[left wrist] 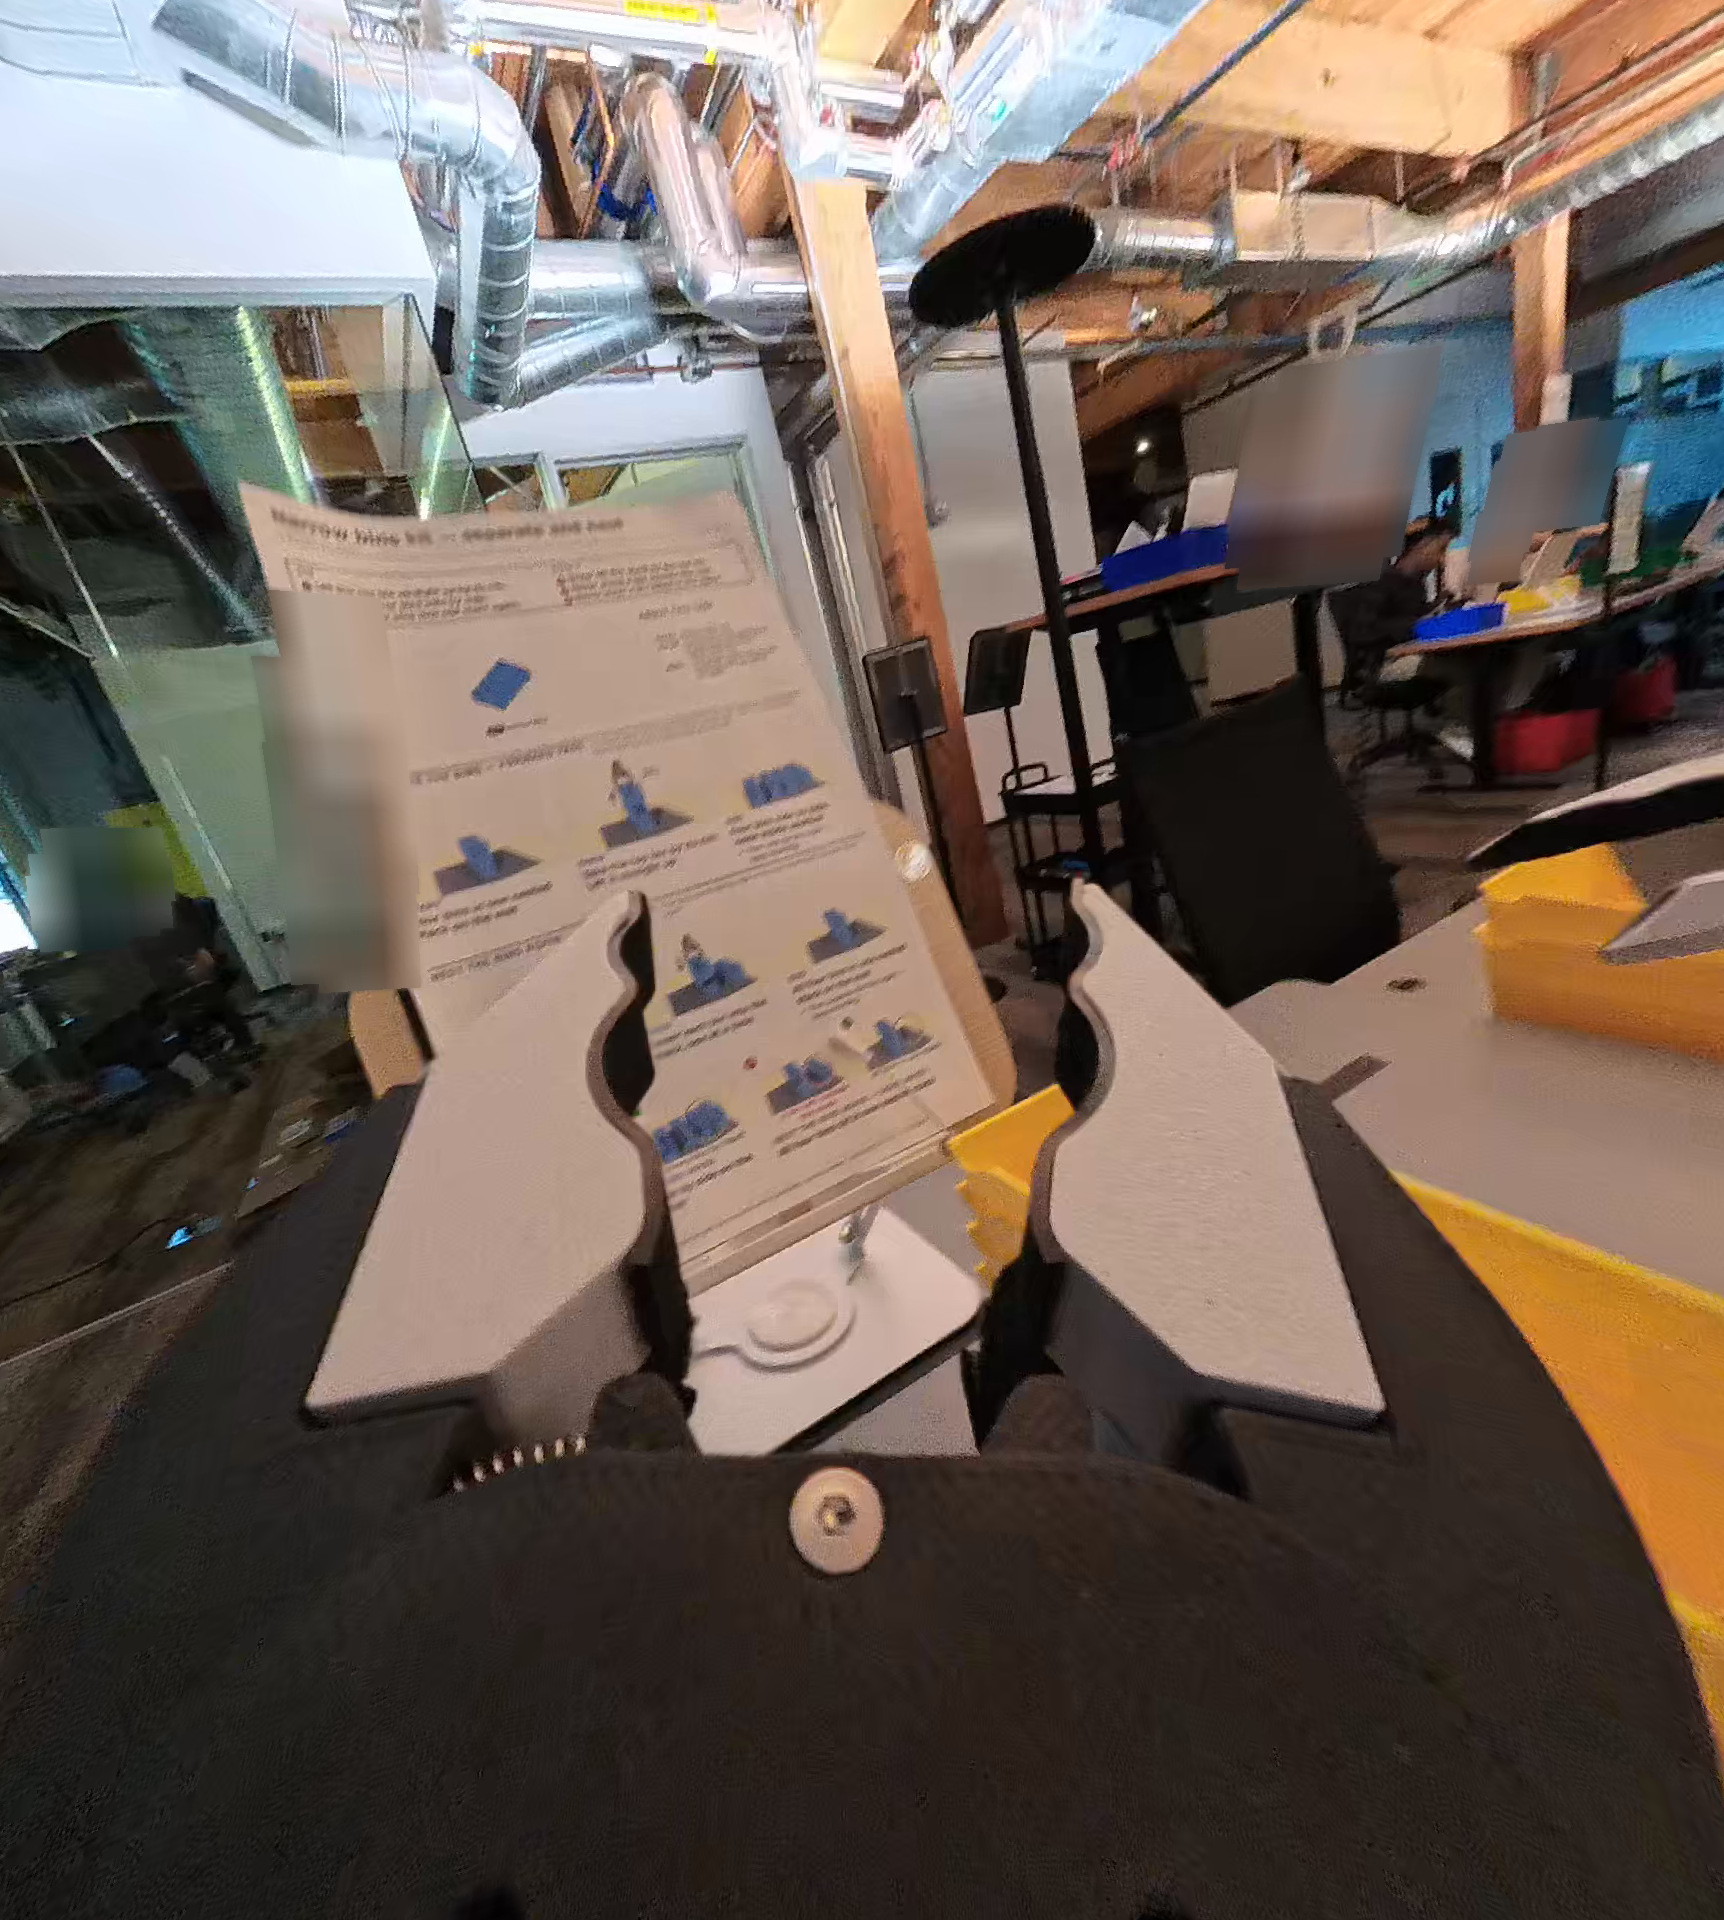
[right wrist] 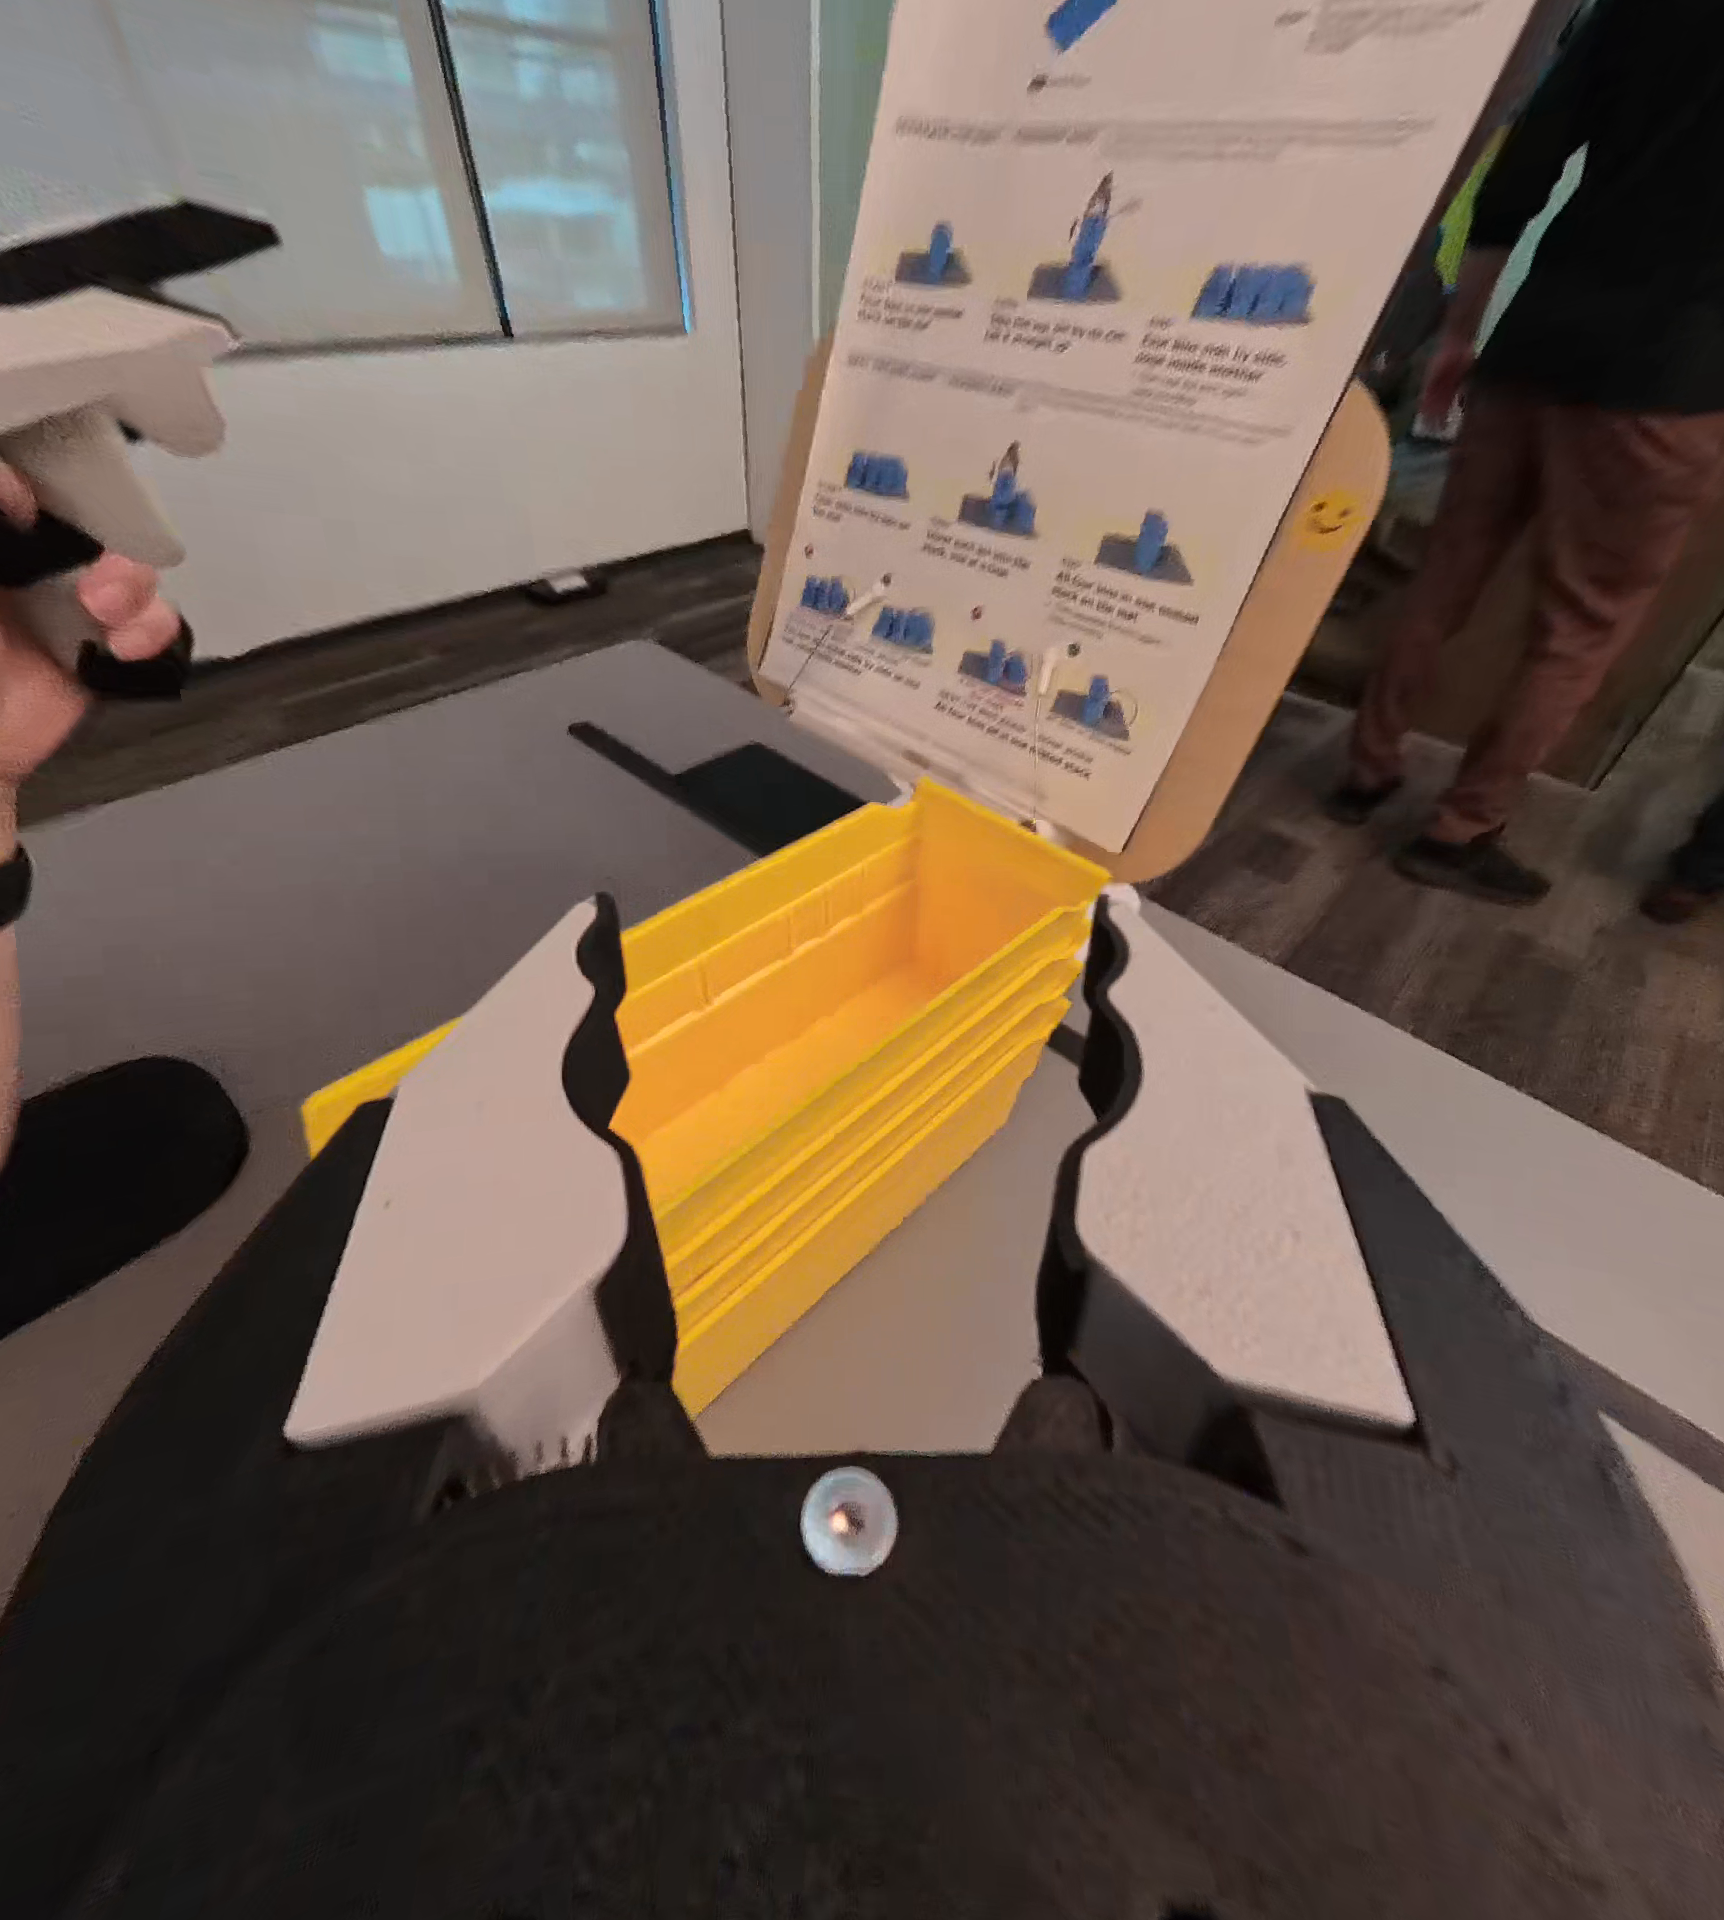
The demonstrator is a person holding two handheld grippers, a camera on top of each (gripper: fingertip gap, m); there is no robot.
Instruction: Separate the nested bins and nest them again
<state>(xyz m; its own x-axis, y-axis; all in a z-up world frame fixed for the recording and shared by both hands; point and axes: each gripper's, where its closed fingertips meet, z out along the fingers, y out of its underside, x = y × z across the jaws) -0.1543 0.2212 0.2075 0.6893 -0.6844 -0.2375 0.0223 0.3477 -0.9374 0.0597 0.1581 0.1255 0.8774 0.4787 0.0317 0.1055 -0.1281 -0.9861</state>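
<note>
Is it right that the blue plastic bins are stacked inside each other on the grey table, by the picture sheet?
Not quite: the nested plastic bins are yellow, not blue, as the right wrist view shows. They do sit on the grey table by the picture sheet.

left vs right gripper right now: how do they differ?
Left gripper points up past the table at the instruction sheet; right gripper tilts down over the nested yellow bins. Left is raised in the air; right sits lower, its fingers framing the stack. Both are open, holding nothing.
</note>
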